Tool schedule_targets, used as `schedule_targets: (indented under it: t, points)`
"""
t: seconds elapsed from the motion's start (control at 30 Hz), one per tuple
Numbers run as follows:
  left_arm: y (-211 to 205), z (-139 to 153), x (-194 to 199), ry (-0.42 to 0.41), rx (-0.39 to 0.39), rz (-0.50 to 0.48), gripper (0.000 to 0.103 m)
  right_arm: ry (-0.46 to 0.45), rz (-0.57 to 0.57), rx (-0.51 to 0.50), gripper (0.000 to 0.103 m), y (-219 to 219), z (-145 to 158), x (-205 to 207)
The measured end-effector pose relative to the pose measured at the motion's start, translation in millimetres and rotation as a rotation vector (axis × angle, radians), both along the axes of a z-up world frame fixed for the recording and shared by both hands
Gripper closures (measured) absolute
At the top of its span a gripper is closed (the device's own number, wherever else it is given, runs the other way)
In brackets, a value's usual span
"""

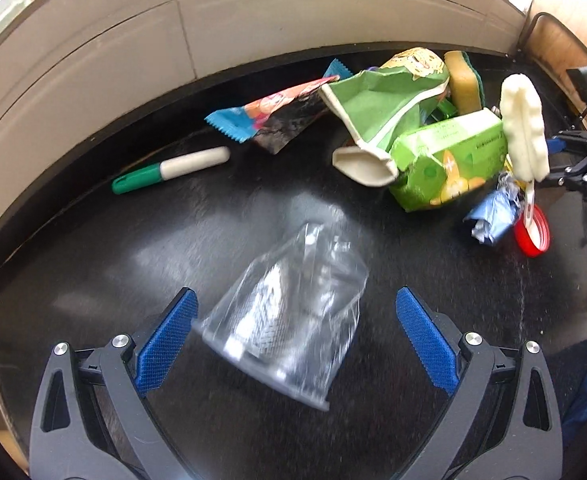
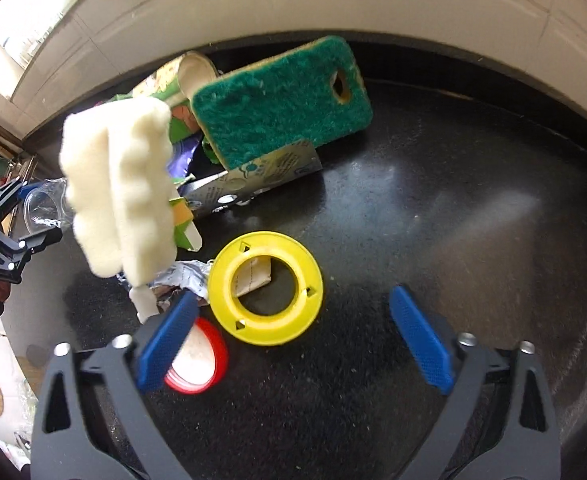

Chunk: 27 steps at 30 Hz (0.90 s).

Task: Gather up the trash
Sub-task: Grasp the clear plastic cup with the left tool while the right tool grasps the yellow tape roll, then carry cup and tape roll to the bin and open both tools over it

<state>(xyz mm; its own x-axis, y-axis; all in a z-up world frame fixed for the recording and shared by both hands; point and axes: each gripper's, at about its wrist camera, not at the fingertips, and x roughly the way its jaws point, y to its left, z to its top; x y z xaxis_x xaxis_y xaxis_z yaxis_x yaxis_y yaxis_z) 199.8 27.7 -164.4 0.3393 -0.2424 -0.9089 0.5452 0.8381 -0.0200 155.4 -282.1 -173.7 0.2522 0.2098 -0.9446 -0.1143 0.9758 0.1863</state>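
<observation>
My left gripper (image 1: 297,320) stands open over a black tabletop (image 1: 113,272). A crumpled clear plastic bag (image 1: 289,320) lies between its blue pads, with the left pad's tip at the bag's edge. My right gripper (image 2: 295,320) is open too, low over a yellow plastic ring (image 2: 265,288) that lies between its fingers. A red cap (image 2: 197,360) shows partly under its left finger. Each view shows the other gripper at its edge: the right gripper (image 1: 563,158) and the left gripper (image 2: 37,212) around the clear bag (image 2: 41,204).
A heap holds a green carton (image 1: 449,156), a crushed green paper cup (image 1: 377,120), a snack wrapper (image 1: 277,116), a green-and-yellow sponge (image 2: 281,100), a white foam brush (image 2: 121,188) and crumpled foil (image 2: 185,280). A green marker (image 1: 169,170) lies near the table's far rim.
</observation>
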Motion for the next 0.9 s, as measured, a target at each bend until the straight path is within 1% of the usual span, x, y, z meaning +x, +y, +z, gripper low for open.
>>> schedule_targets:
  t: [0.03, 0.07, 0.1, 0.13, 0.17, 0.23, 0.33, 0.4, 0.43, 0.57, 0.73, 0.8, 0.9]
  points:
    - [-1.5, -1.4, 3.6, -0.003, -0.001, 0.005, 0.007, 0.003, 0.013, -0.006, 0.015, 2.5, -1.9, 0.6]
    - [-2.5, -2.8, 6.5, -0.003, -0.004, 0.012, 0.009, 0.007, 0.024, -0.009, 0.022, 4.6, -3.4, 0.7]
    - [-3.0, -3.7, 8.7, 0.002, -0.011, 0.016, 0.017, -0.002, 0.033, -0.027, 0.029, 6.5, -3.1, -0.2]
    - [-3.0, -4.3, 9.1, 0.01, -0.02, 0.022, 0.022, -0.008, 0.04, -0.034, 0.035, 7.5, -2.2, -1.0]
    - [-3.1, -3.5, 8.8, 0.009, -0.028, 0.03, 0.022, -0.011, 0.044, -0.029, 0.048, 7.7, -0.9, -1.6]
    - [-5.6, -2.7, 0.0, 0.02, -0.035, 0.037, 0.023, -0.011, 0.029, -0.016, 0.048, 6.4, 0.2, -2.9]
    - [-8.2, 5.3, -13.2, -0.004, -0.025, 0.061, 0.025, -0.024, 0.0, -0.016, 0.048, -1.5, 6.3, -9.8]
    - [-6.2, 14.0, -21.5, -0.01, -0.046, 0.103, 0.025, -0.038, -0.025, -0.012, 0.048, -5.2, 14.5, -14.7]
    - [-4.7, 21.2, -27.2, -0.012, -0.062, 0.139, 0.025, -0.047, -0.035, -0.02, 0.048, -6.9, 19.8, -18.0]
    - [-4.6, 44.3, -49.8, -0.019, -0.086, 0.21, 0.025, -0.075, -0.05, -0.026, 0.048, -7.5, 41.9, -35.5]
    - [-4.6, 66.6, -98.2, -0.039, -0.089, 0.288, 0.025, -0.124, -0.009, -0.028, 0.048, 4.1, 68.4, -61.6]
    - [-4.3, 69.9, -119.1, -0.038, -0.096, 0.317, 0.025, -0.137, 0.017, -0.041, 0.048, 10.6, 75.0, -69.1]
    - [6.7, 77.2, -142.9, -0.046, -0.098, 0.384, 0.025, -0.157, 0.057, -0.04, 0.048, 27.6, 96.3, -85.5]
